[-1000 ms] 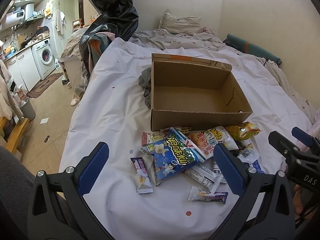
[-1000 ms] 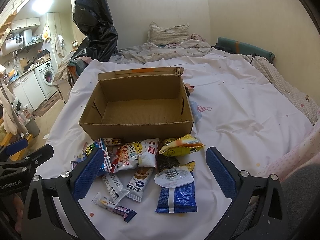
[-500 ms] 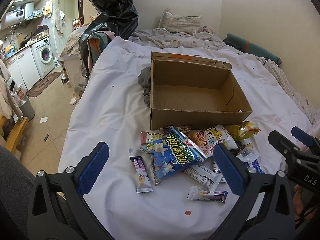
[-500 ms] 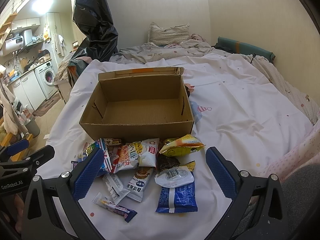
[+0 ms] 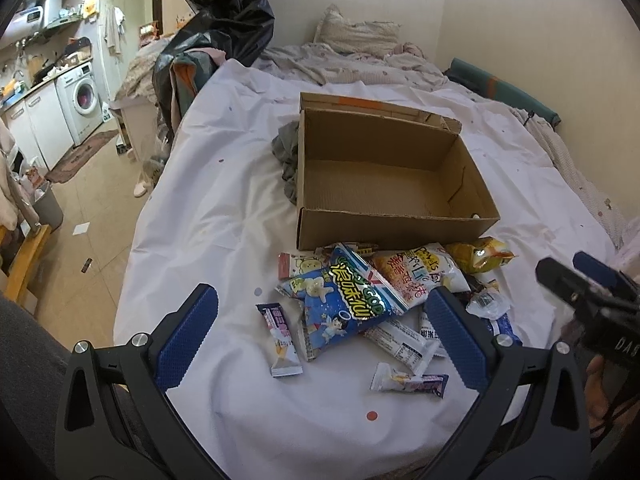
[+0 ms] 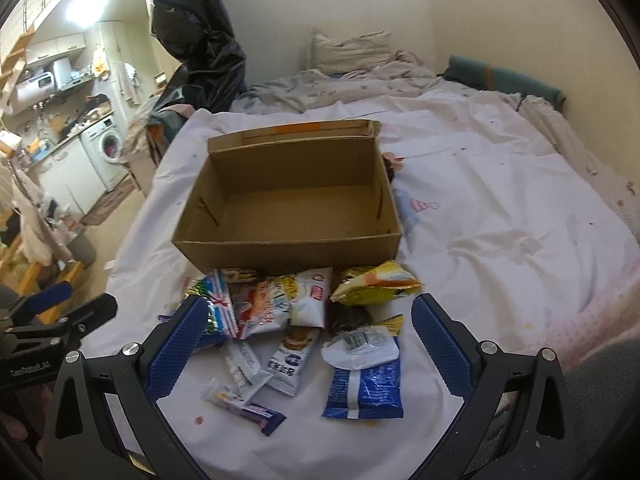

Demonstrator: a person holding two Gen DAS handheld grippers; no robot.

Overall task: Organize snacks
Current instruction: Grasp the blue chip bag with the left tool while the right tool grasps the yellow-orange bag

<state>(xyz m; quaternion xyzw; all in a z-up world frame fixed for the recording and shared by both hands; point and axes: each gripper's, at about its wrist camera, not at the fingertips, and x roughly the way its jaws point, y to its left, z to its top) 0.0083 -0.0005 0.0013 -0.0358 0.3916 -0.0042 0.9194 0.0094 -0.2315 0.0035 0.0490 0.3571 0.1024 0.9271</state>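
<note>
I am holding my left jaws (image 5: 322, 330) spread wide and empty above the white bed sheet (image 5: 208, 216), and the heap of snacks is lying just ahead of them. Between the two blue pads the big blue snack bag (image 5: 346, 300) is lying on top of the heap, tilted, with a small pink-and-white bar (image 5: 280, 334) just beside it toward the left pad. Nearer the right pad a white wrapper (image 5: 402, 344) is lying flat, and a small purple-ended bar (image 5: 408, 380) is lying closest to me, apart from the rest. Beyond the blue bag a white and orange bag (image 5: 416, 272) is resting against the heap, and a yellow bag (image 5: 482, 254) is sitting off to the right of it.

My right jaws (image 6: 310, 346) are also standing spread wide and gripping nothing. Between them I am seeing a blue and white packet (image 6: 366, 386) with a clear plastic cup lid (image 6: 360, 346) lying on its far end, and a small white biscuit pack (image 6: 290, 358) just left of it. The yellow bag (image 6: 374, 286) is lying just beyond the right pad.

The cardboard box (image 5: 394, 224) is standing open and upright beyond the heap, its near wall touching the farthest snacks. A grey cloth (image 5: 286, 160) is bunched against its left side.
</note>
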